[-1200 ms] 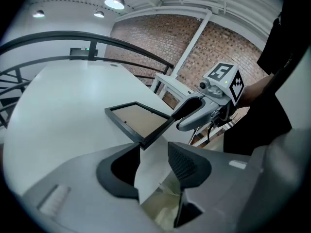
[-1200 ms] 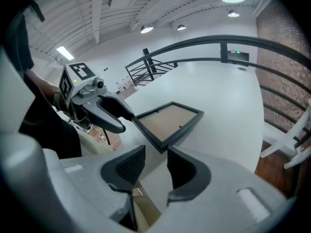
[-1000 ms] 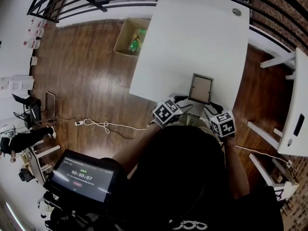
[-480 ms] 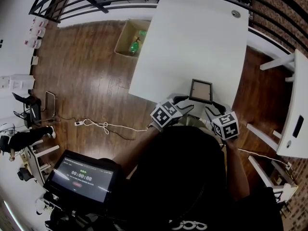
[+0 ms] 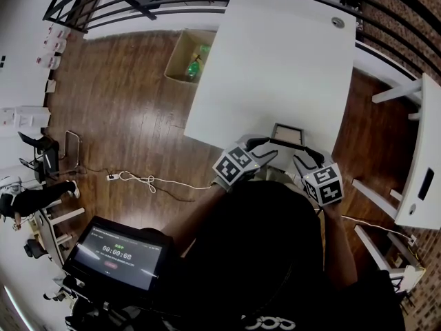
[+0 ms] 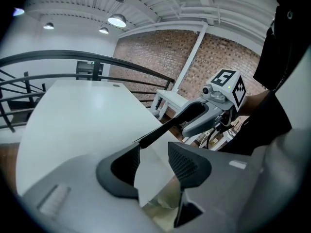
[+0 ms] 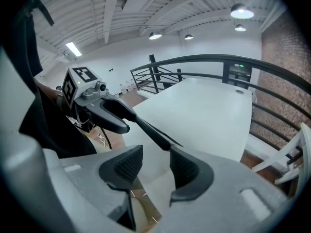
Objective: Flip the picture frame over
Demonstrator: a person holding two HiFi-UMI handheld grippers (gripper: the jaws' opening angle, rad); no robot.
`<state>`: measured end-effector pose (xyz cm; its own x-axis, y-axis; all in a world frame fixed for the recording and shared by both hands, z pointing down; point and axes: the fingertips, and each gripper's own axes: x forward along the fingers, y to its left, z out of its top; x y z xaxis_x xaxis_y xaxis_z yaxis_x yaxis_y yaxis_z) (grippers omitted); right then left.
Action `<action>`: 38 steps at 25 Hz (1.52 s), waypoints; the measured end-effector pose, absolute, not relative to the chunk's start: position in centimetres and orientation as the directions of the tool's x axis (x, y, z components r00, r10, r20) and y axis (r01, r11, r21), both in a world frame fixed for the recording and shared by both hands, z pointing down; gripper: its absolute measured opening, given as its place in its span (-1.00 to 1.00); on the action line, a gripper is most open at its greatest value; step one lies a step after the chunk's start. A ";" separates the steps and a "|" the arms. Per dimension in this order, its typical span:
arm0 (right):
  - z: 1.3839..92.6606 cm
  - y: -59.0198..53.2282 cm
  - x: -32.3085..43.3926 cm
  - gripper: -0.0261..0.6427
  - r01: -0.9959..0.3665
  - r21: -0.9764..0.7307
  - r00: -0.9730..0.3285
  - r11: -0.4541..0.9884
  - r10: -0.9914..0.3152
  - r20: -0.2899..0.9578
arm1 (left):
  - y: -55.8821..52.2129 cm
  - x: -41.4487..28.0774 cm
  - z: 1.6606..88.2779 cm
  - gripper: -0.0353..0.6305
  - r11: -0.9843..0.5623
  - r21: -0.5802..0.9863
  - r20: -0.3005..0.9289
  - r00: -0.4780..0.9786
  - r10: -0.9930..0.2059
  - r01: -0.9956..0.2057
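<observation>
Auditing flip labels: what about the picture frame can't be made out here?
- Which face of the picture frame is up: small and tilted in the head view; only a dark edge in both gripper views.
- Its near corners: covered by the left hand-held gripper and right hand-held gripper in the head view.
- Contact: right jaws are opening with nothing between them; whether the tips touch the frame is unclear in any view.

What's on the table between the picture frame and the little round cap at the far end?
Nothing. In the head view, the white table between the picture frame and the round cap is bare.
</observation>
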<state>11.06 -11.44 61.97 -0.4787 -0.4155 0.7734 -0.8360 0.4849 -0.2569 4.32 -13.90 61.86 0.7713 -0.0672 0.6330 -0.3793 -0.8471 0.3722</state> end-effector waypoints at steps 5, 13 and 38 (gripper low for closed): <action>61.6 -11.4 10.7 -0.44 -0.830 -0.252 -0.478 0.497 -0.403 0.780 | -14.2 4.1 61.2 -0.33 -0.845 0.368 0.633 0.771 -0.078 -0.388; 61.9 -11.1 10.5 -0.44 -0.827 -0.253 -0.479 0.501 -0.393 0.785 | -14.4 4.2 61.1 -0.32 -0.841 0.367 0.631 0.771 -0.089 -0.397; 65.9 -16.1 12.3 -0.44 -0.851 -0.285 -0.452 0.441 -0.337 0.826 | -18.8 5.6 65.0 -0.34 -0.814 0.446 0.652 0.758 0.009 -0.373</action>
